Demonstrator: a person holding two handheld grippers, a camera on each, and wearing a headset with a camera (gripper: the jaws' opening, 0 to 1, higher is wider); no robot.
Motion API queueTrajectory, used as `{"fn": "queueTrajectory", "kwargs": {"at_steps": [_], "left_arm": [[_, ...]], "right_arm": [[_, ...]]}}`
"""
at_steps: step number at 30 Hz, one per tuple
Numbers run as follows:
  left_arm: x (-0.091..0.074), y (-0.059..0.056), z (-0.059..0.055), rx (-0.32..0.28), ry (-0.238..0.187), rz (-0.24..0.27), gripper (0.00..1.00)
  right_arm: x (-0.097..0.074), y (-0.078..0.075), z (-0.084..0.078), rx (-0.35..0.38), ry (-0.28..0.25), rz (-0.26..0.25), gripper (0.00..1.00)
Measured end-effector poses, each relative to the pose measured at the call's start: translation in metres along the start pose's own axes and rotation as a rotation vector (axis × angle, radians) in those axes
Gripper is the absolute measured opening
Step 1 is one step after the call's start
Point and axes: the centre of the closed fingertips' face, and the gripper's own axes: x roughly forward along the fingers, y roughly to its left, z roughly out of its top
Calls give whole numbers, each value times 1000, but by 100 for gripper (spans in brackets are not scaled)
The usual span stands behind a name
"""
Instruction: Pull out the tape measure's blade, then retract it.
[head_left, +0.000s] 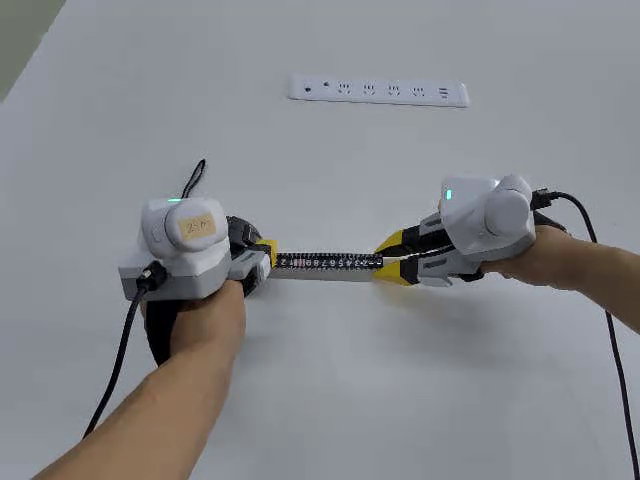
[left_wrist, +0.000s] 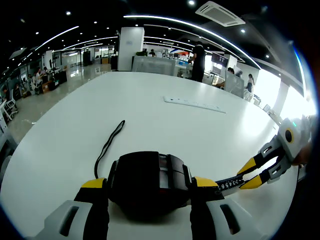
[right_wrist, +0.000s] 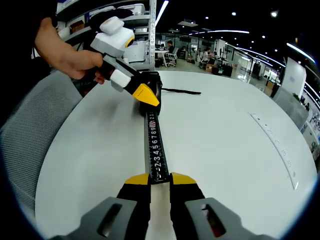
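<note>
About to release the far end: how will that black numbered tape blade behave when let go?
Likely stiff over this short span: the black numbered tape blade runs straight across the gap, without sag. If the right claw opens, it will probably snap back toward the black case held in the left claw.

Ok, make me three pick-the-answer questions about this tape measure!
1. Where is the power strip? A) far side of the table B) on the floor C) on a chair
2. What colour is the case? A) red B) black C) white
3. The blade is A) wound in B) pulled out C) snapped off
Answers: 1 A, it lies beyond the case. 2 B, black between the left tool's yellow tips. 3 B, it runs from the case to the right tool, shut on its end.
</note>
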Motion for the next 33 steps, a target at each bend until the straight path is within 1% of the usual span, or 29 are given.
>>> {"fn": "queueTrajectory", "kwargs": {"at_steps": [4,18,27,33], "left_arm": [[1,0,0,-2,1,-1,63],[1,0,0,-5,5,-2,63],[1,0,0,-5,6,-2,63],[1,0,-1,-7,10,-5,63]], "right_arm": [[2,0,2,1,-4,-1,12],[22,0,17,-2,-24,10,12],[32,0,21,-5,-29,19,12],[43,2,31,-6,-40,27,12]]}}
